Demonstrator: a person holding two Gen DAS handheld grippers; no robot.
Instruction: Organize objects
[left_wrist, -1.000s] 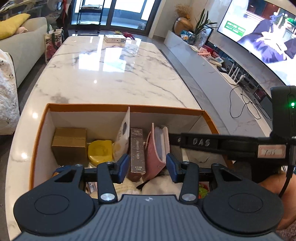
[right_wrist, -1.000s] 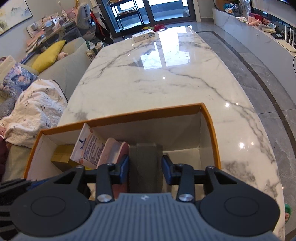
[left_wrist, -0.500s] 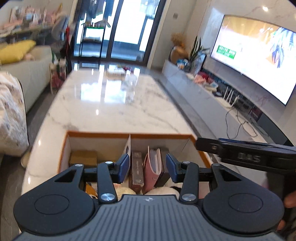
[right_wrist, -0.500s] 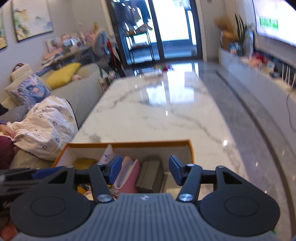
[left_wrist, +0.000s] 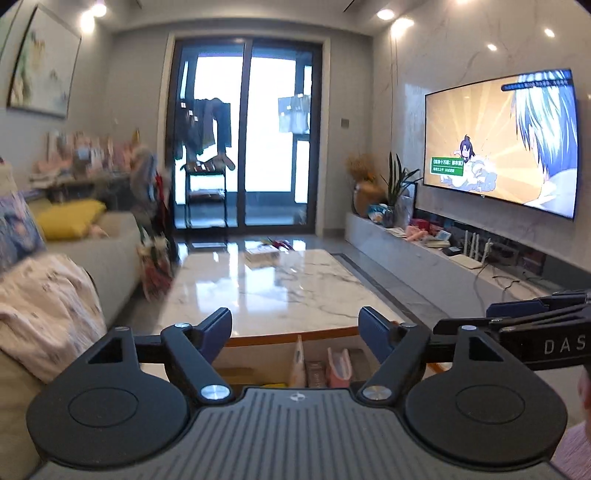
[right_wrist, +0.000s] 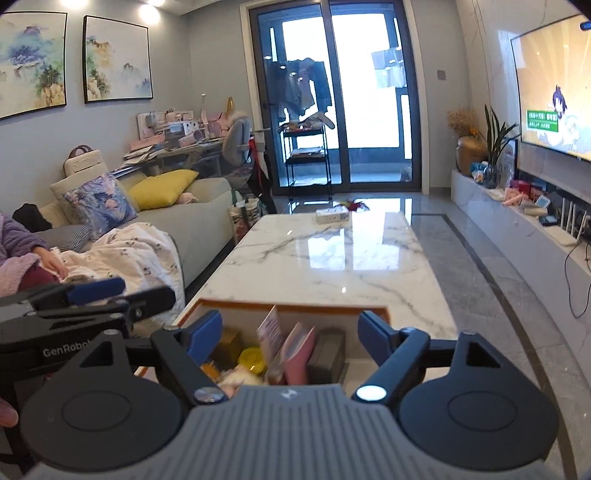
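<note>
Both tools have been lifted away from the orange-rimmed box (right_wrist: 295, 307).
Left tool (left_wrist: 295, 332) and right tool (right_wrist: 291, 332) are opening, nothing between; a pink booklet (right_wrist: 297, 352), seemingly, is seen inside the box.

bright balcony door (left_wrist: 245, 144) backlight, glare on marble table (right_wrist: 343, 251), left view motion-blurred, fisheye-bowed edges
</note>
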